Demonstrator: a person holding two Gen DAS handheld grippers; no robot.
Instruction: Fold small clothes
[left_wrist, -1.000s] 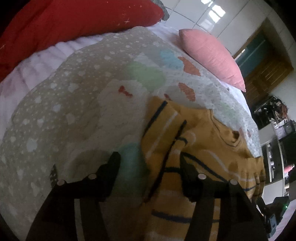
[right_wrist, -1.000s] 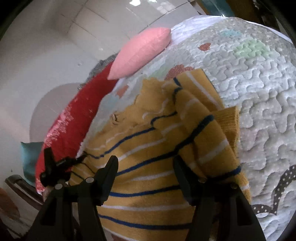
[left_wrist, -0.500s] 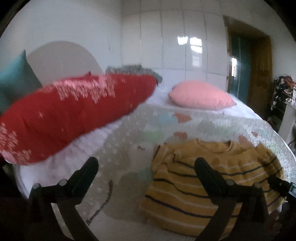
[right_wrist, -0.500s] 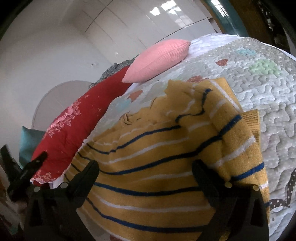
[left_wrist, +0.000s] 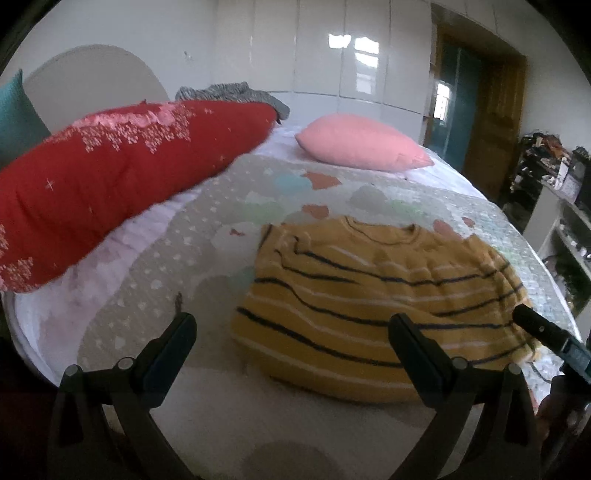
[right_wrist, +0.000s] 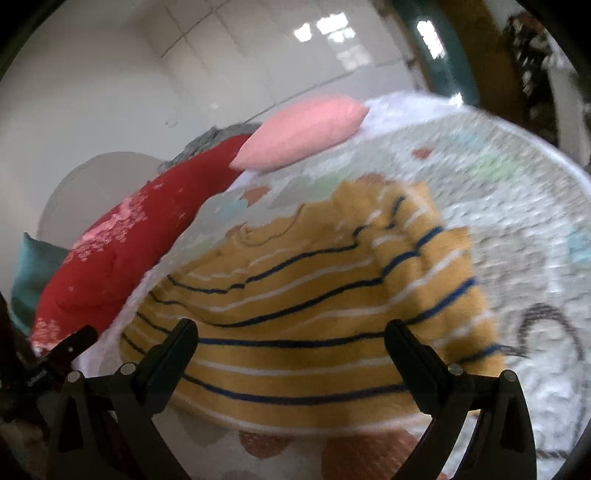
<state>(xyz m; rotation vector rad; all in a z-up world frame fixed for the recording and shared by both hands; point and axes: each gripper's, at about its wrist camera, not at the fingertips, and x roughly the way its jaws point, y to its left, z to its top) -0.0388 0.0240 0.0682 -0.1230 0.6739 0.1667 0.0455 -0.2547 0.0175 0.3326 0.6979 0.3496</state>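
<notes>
A small mustard-yellow sweater (left_wrist: 373, 295) with navy and white stripes lies on the patterned quilt (left_wrist: 207, 258), both sleeves folded in over the body, neck toward the pillows. It fills the middle of the right wrist view (right_wrist: 314, 302). My left gripper (left_wrist: 291, 336) is open and empty, held back from the sweater's near left edge. My right gripper (right_wrist: 290, 341) is open and empty, just short of the sweater's hem; one of its fingers (left_wrist: 539, 330) shows at the sweater's right corner in the left wrist view.
A long red pillow (left_wrist: 110, 177) lies along the left of the bed, a pink pillow (left_wrist: 358, 147) at the head, a teal cushion (left_wrist: 14, 114) far left. A wooden door (left_wrist: 491, 122) and cluttered shelves (left_wrist: 554, 184) stand to the right of the bed.
Both grippers opened wide and pulled back from the sweater. The sleeves they were over now lie folded on the body. The left view swung up from the quilt to the whole bed.
</notes>
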